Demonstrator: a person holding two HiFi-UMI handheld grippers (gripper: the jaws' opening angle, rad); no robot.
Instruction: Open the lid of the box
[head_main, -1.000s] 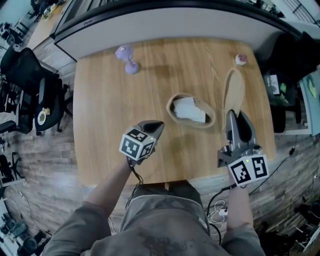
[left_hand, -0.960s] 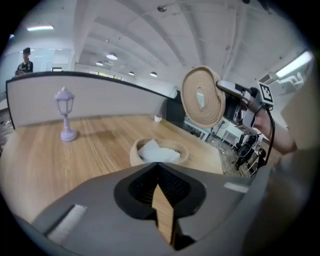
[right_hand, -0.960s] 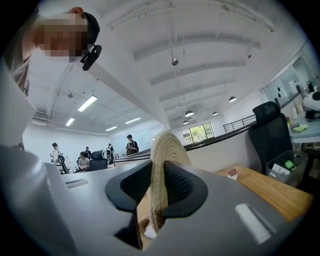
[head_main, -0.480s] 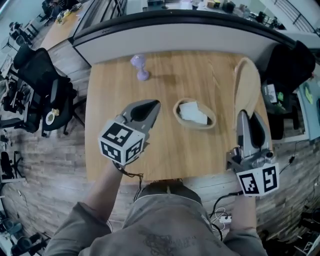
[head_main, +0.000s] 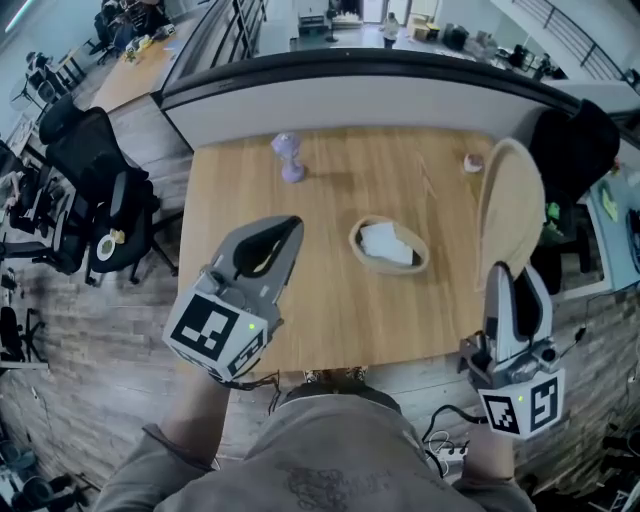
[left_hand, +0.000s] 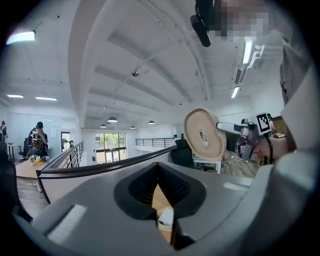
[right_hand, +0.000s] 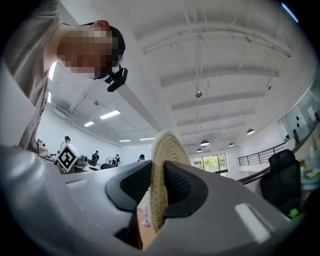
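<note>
The woven box (head_main: 421, 262) lies open at the middle of the wooden table (head_main: 320, 300), with a white wad (head_main: 384, 242) inside it. Its round woven lid (head_main: 510, 200) stands on edge in the air over the table's right side, well clear of the box. My right gripper (head_main: 512, 270) is shut on the lid's near rim; the lid (right_hand: 167, 145) runs between the two pads. My left gripper (head_main: 293, 225) hangs above the table left of the box, shut, with nothing held. Through its jaws I see the box (left_hand: 165, 220) below, and the lid (left_hand: 205, 134) up to the right.
A purple dumbbell-shaped thing (head_main: 289, 157) stands at the table's far left, a small pink object (head_main: 472, 162) at the far right. A black office chair (head_main: 100, 190) sits left of the table, a dark bundle (head_main: 575, 140) to the right. A curved counter (head_main: 360, 85) runs behind.
Both grippers have risen toward the head camera and drawn back to the table's near edge. The lid has gone up and to the right with the right gripper.
</note>
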